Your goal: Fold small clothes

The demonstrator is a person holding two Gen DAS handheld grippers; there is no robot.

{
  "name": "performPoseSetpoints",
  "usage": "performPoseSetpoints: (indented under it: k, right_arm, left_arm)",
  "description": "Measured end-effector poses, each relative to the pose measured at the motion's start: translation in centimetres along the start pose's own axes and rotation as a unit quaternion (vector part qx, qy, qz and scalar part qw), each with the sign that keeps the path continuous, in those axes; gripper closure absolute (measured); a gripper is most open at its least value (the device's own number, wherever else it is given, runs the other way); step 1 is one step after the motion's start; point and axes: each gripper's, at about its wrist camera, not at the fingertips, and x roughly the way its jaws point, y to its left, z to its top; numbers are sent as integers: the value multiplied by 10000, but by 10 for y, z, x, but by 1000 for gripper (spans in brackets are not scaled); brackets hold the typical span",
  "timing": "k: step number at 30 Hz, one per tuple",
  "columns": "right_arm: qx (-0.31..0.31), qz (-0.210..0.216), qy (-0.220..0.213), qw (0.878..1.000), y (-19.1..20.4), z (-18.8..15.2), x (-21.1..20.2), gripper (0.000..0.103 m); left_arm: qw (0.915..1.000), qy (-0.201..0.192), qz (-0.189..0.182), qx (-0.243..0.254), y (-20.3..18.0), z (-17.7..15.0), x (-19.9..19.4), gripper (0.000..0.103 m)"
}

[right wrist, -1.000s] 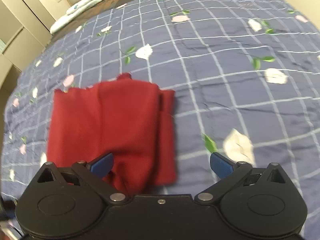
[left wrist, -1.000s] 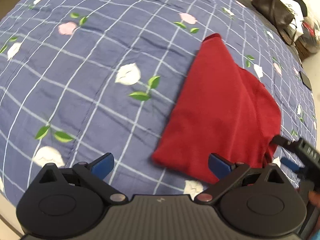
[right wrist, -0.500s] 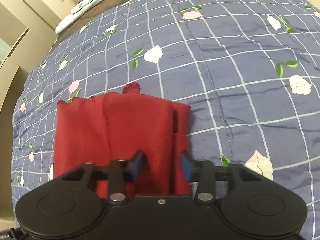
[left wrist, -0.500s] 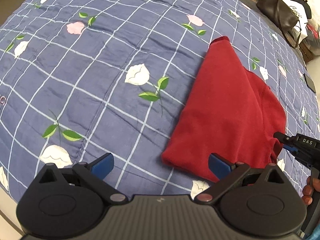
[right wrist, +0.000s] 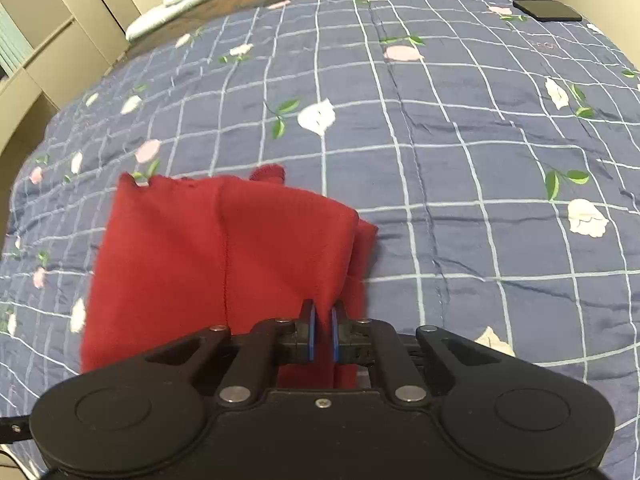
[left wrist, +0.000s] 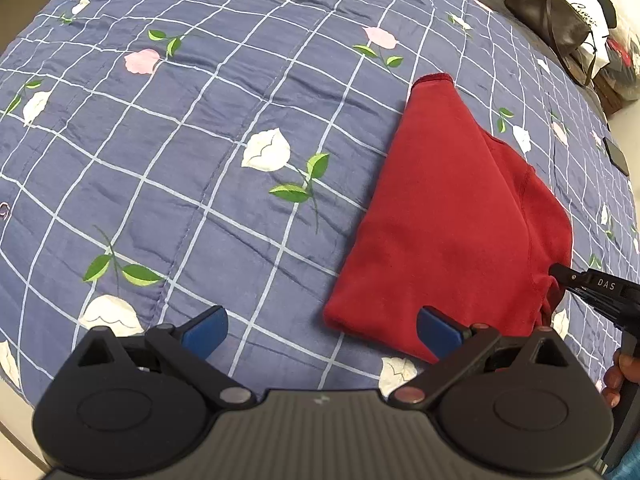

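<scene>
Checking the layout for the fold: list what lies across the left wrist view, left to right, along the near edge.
left gripper, open over the quilt → red garment → right gripper, pinching the garment's edge.

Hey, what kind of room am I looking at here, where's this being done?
Most likely a bedroom. The work surface is a bed covered with a blue checked quilt with flowers, cupboards line the wall beyond it, and a dark handbag sits past the bed's far edge. A red garment lies on the quilt.
</scene>
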Motion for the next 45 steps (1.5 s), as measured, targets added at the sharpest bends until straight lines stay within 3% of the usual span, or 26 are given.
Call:
performPoseSetpoints:
  k: [13,16,18,19,20,23,29,35,39,45]
  right_arm:
    - [-178,-171,26,9997,2,-8,0,91]
    - [-63,-151,12,9999,-1,-10,-5,74]
    - [31,-116,-6,9999,-4,-14,-8,52]
    - [78,-118,1,9999,-4,-15,-9,31]
    - [146,-129,3,9998,-6,-19,-11,18]
    - [344,-106,6,9994,-10,-32,-17,9]
    - [252,-46,132,9996,-2,-62,-24,5]
    - [134,401,319,9986,16,-82,-21,1]
    - [145,319,457,9983,22,-86,-16,1]
    - [166,-292,667,9972,16,-87,-5,1]
  left_arm:
    - [10000,-14,85,-43,11,-3,-4,1]
    - [9999,-13,114,-17,11,-3,-4,1]
    - [9999,-5,143,-11,10,-3,-2,1]
    - [9999,-7,160,-13,10,-3,-2,1]
    - [9998,-15,173,-18,10,-3,-2,1]
    - [9998,-14,180,-36,8,-2,-1,1]
    - [9998,27,182,50,4,-3,1,1]
    - [9998,75,179,80,2,-4,5,1]
    - [9998,76,198,68,1,-5,5,1]
    - [9996,85,257,45,3,-6,4,1]
